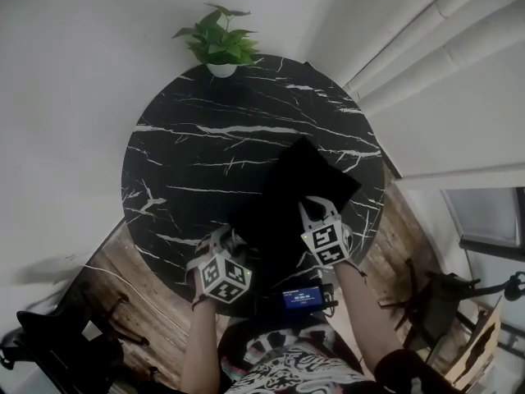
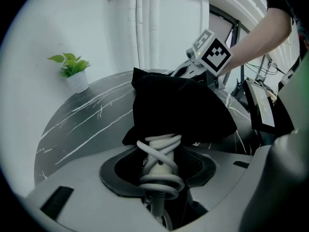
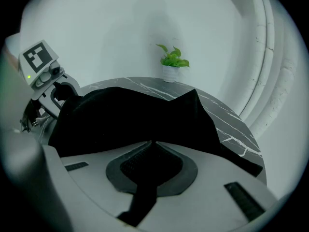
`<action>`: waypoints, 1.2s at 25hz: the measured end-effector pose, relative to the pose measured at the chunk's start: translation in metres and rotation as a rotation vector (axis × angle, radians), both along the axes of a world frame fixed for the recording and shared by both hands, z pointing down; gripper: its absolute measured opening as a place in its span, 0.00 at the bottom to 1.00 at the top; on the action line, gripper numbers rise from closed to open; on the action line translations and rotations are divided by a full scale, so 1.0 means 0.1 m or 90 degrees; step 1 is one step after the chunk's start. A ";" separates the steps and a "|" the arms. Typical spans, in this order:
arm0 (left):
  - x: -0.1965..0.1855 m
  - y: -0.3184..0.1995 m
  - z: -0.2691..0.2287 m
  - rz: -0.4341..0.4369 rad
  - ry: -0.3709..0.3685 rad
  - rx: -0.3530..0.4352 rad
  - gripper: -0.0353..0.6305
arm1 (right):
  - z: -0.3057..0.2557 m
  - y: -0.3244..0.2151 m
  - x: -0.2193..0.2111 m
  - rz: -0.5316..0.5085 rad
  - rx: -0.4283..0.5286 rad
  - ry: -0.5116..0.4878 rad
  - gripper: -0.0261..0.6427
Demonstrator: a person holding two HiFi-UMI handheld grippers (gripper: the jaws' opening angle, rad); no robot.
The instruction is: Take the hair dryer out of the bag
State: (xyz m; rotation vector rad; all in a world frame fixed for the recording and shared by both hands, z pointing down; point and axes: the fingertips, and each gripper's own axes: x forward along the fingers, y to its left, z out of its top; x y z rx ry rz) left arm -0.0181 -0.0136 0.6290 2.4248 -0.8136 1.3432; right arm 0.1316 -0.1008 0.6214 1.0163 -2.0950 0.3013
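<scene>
Two holds are sharing this step, and both are asking for care. Between the jaws of the left gripper [image 1: 228,243] the hair dryer [image 2: 159,151] is sitting, its pale handle bound in loops of white cord [image 2: 157,181], and the jaws are clamping on that bundle. The rest of the dryer is lying just beyond the jaw tips, hidden inside the mouth of the black bag [image 2: 178,108]. The right gripper [image 1: 318,213] is clenching a fold of the bag's cloth, with a dark strip running down between its closed jaws. To do this well, I judge the left should be pulling straight back along the handle's own line, away from the bag. Meanwhile the right should be pinning the cloth or drawing it the opposite way, so the mouth is hanging slack and not dragging along. The cord loops are looking likely to slip or snag, so the squeeze should be bearing on the handle itself. Both grippers are pointing forward and steeply down, side by side. The left forearm [image 1: 201,343] and right forearm [image 1: 365,318] are reaching in over the near edge of the marble table [image 1: 180,154]. Far beyond the jaws a potted plant [image 1: 218,43] is standing.
</scene>
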 end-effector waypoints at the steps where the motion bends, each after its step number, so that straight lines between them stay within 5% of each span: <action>1: -0.01 0.01 0.00 -0.003 0.001 -0.002 0.36 | 0.00 0.00 0.00 0.002 -0.003 -0.001 0.07; 30: -0.43 0.33 0.00 -0.036 -0.012 -0.008 0.36 | 0.00 -0.01 0.00 0.013 -0.003 -0.006 0.07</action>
